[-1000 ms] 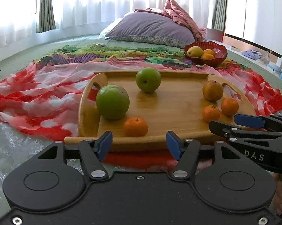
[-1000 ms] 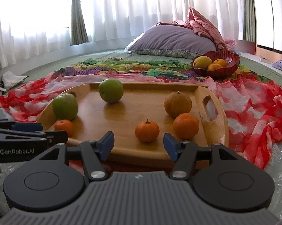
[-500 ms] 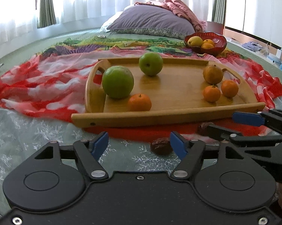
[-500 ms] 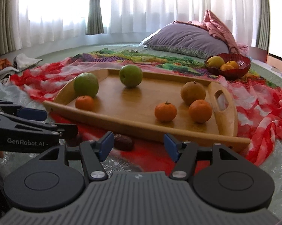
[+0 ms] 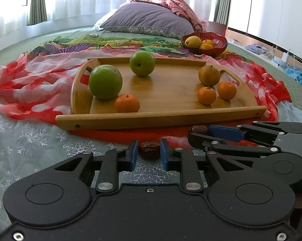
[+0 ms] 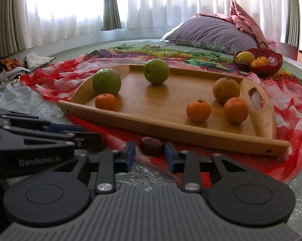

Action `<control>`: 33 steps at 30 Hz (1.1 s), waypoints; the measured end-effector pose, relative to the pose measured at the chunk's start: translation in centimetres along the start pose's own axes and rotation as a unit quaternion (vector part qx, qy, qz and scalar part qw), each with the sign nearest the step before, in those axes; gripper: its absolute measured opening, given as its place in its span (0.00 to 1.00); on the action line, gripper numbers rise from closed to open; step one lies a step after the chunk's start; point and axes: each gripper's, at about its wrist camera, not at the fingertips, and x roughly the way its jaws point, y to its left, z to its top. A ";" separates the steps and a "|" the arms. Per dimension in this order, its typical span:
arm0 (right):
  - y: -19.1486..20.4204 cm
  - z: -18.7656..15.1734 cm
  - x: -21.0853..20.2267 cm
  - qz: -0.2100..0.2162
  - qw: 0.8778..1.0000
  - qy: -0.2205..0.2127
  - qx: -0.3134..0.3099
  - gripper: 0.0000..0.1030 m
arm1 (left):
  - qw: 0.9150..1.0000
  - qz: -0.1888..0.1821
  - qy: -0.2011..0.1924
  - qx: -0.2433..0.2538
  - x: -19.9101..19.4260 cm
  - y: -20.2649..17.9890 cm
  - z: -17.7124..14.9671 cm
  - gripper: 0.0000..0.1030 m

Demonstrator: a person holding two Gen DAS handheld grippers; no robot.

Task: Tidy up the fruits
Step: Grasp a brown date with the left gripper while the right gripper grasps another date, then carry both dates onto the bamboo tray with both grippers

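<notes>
A wooden tray [image 5: 171,118] [image 6: 171,128] on the bed holds two green apples [image 5: 105,84] [image 5: 142,62], a brown pear [image 5: 209,75] and three tangerines [image 5: 127,102] [image 5: 206,95] [image 5: 227,90]. Two dark dates lie on the cloth in front of the tray. My left gripper [image 5: 147,156] has its jaws close around one date [image 5: 148,150], touching or nearly so. My right gripper [image 6: 149,155] brackets the other date [image 6: 152,146] with small gaps. The right gripper also shows in the left wrist view [image 5: 199,134].
A red bowl [image 5: 206,50] [image 6: 269,68] with a yellow pear and oranges stands behind the tray at right. A purple pillow [image 5: 148,21] lies at the back. Red and white cloth [image 5: 30,84] spreads under the tray. Crumpled clothes [image 6: 20,64] lie far left.
Both grippers pulled back from the tray and dropped low to the cloth. Their jaws narrowed around the two dates, which came into view in front of the tray.
</notes>
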 end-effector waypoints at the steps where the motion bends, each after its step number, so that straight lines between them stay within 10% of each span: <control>1: 0.0 0.0 0.0 0.001 1.000 0.000 0.002 0.38 | 1.000 -0.002 0.001 -0.003 0.0 0.1 0.0 0.22; 33: -1.6 4.1 -1.0 -0.039 0.998 -0.056 0.011 0.32 | 0.998 0.009 -0.055 0.007 0.5 -0.2 7.1 0.20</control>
